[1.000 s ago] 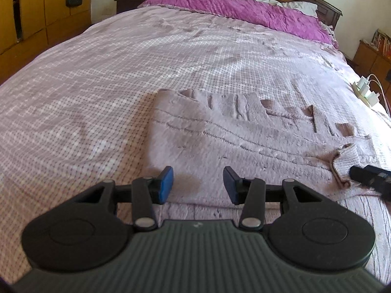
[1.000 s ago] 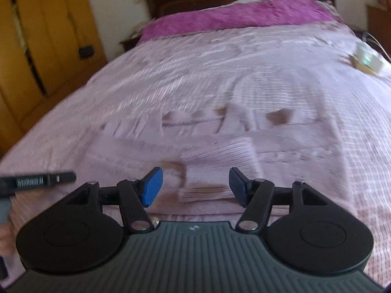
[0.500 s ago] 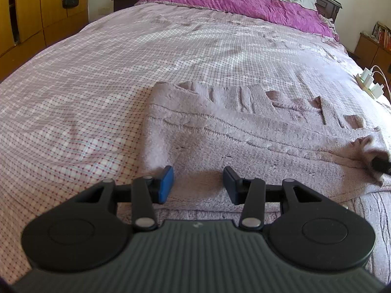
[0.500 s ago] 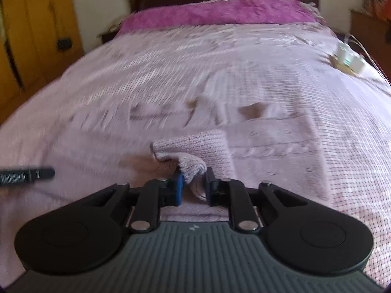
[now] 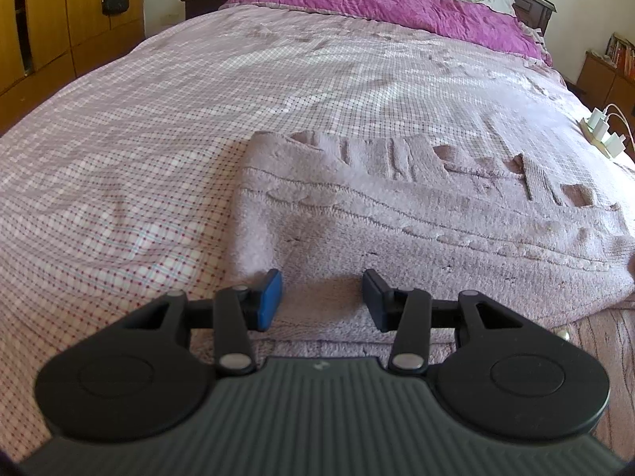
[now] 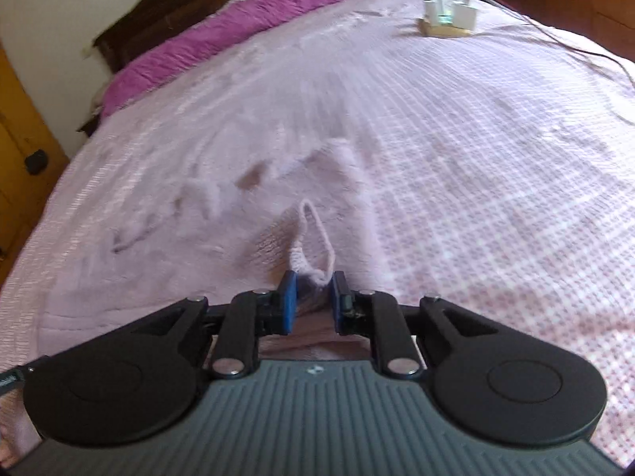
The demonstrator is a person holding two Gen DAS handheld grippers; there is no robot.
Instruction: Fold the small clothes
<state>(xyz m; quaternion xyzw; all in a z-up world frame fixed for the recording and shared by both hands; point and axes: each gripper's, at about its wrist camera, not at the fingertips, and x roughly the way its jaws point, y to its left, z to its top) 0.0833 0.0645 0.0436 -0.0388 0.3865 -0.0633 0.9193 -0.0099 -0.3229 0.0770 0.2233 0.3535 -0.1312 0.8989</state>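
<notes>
A fold is seemingly under way: the right gripper is pinching a knit edge of the pale knitted garment between its fingers, lifting it at 12 o'clock of the tool. The garment is lying flat on the checked bed. The left gripper is hovering low over the near hem, fingers apart, pointing forward. Next, probably carrying the edge across, evenly.

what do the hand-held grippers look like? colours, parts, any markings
Both match. The left hand-held gripper and right hand-held gripper each have a grey ribbed body with a small pale logo, two round black discs at the sides, black linkage bars with silver pivot pins, and blue pads on the fingertips. No cables or sleeves show.
</notes>
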